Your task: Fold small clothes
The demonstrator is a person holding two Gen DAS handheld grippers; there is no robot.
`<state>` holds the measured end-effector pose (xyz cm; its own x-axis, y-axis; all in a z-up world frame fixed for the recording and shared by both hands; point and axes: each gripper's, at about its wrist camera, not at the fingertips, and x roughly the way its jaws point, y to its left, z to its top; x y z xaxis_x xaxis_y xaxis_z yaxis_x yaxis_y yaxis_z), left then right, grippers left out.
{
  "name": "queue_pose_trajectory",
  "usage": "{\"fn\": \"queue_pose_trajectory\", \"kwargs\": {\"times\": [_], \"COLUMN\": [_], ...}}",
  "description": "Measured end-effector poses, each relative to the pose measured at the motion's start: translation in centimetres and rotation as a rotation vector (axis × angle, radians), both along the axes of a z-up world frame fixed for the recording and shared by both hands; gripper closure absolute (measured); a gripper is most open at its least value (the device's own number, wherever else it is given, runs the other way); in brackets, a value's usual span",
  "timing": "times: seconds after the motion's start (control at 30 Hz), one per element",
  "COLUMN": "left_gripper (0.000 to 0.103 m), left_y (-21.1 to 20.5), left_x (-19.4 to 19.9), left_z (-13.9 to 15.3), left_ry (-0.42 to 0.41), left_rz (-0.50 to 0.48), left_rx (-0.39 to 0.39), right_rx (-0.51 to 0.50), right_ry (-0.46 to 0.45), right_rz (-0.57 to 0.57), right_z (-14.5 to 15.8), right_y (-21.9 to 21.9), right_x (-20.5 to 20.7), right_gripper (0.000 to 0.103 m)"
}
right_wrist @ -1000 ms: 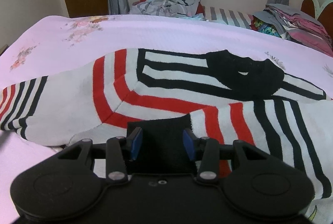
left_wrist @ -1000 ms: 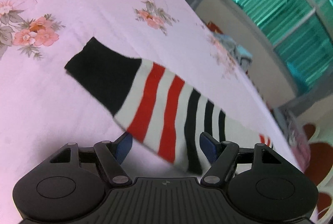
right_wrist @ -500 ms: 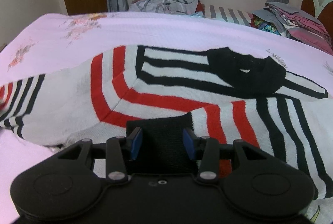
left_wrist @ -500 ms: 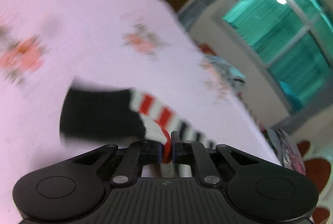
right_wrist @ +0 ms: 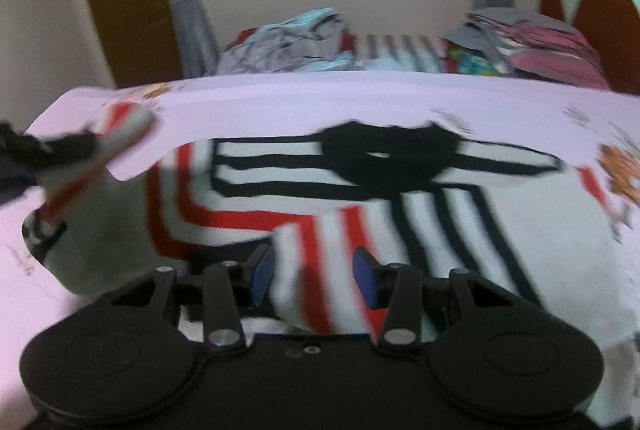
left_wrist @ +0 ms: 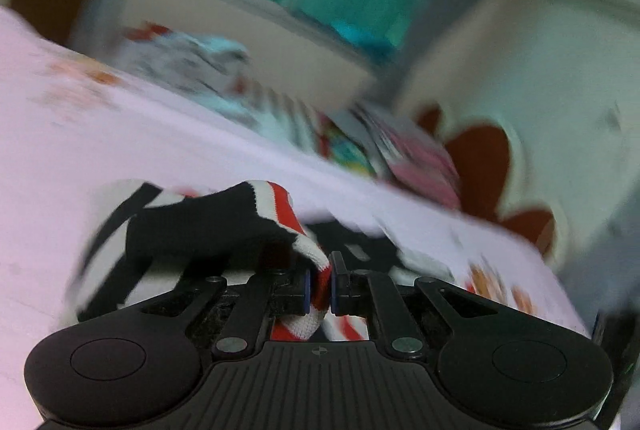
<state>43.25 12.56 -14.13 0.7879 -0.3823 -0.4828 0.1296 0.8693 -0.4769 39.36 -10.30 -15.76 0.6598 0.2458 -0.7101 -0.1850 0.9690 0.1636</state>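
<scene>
Pinching striped sweater (left_wrist: 276,218) sleeve, left claw (left_wrist: 319,290), right claw (right_wrist: 314,276) spread

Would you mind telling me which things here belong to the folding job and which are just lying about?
Part of the job:
- striped sweater, spread on the bed
- its sleeve, pinched in the left gripper
- right gripper, fingers apart over the sweater

Just lying about:
- crumpled clothes heap by the window
- stacked pink and grey clothes
- floral pink bedsheet

One sweater (right_wrist: 360,198) – two tongs (left_wrist: 319,290) (right_wrist: 313,276)
</scene>
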Motion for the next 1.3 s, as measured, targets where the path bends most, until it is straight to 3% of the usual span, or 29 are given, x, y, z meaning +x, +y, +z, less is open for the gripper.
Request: {"fn": "queue_pose_trajectory", "kwargs": {"times": [0.17, 0.23, 0.27, 0.3, 0.33, 0.43, 0.67, 0.87, 0.93, 1.0, 1.07, 1.17, 1.3], "left_gripper": [0.093, 0.066, 0.037, 0.021, 0.02, 0.02, 0.02, 0.02, 0.02, 0.02, 0.021, 0.038, 0.063], "left_y": [-7.0, -8.0, -8.2, -8.2, -7.9, -6.3, 1.0, 4.2, 4.2, 3.8, 3.2, 2.4, 2.1], "left_x": [1.5, 1.5, 0.8, 0.2, -0.3, -2.2, -6.5, -8.2, -8.1, -7.4, -6.5, -5.0, -4.3], "left_z": [-3.0, -3.4, -3.1, -2.7, -2.3, -1.0, 0.1, -2.0, -2.9, -3.6, -4.0, -4.5, -4.9], "left_ry": [0.138, 0.167, 0.168, 0.157, 0.135, 0.094, 0.061, 0.086, 0.089, 0.075, 0.066, 0.061, 0.061], "left_rz": [-0.148, -0.162, -0.163, -0.157, -0.149, -0.143, 0.054, 0.144, 0.146, 0.147, 0.143, 0.123, 0.124], "left_rx": [0.084, 0.126, 0.13, 0.134, 0.149, 0.2, 0.281, 0.372, 0.382, 0.405, 0.417, 0.445, 0.483], "right_rx": [0.001, 0.017, 0.027, 0.04, 0.051, 0.058, 0.061, -0.056, -0.088, -0.082, -0.065, -0.027, 0.008], "right_ry": [0.019, 0.019, 0.018, 0.014, 0.01, -0.005, -0.016, -0.007, -0.007, -0.001, -0.001, -0.042, -0.099], "right_rz": [-0.068, -0.083, -0.087, -0.086, -0.079, -0.04, 0.123, 0.208, 0.197, 0.189, 0.179, 0.156, 0.054], "right_z": [-0.5, -0.4, -0.3, -0.2, -0.1, 0.5, 0.9, -0.6, -1.0, -1.2, -1.1, 0.2, 2.0], "right_y": [-4.0, -5.0, -5.4, -5.6, -5.7, -4.9, 0.2, 4.6, 5.2, 5.2, 5.1, 4.0, 0.5], "right_x": [-1.2, -1.5, -1.6, -1.7, -1.7, -1.7, -1.5, -1.1, -0.7, -0.2, 0.1, 0.0, 0.3], "right_gripper": [0.059, 0.055, 0.05, 0.045, 0.045, 0.044, 0.04, 0.036, 0.044, 0.066, 0.073, 0.09, 0.096]}}
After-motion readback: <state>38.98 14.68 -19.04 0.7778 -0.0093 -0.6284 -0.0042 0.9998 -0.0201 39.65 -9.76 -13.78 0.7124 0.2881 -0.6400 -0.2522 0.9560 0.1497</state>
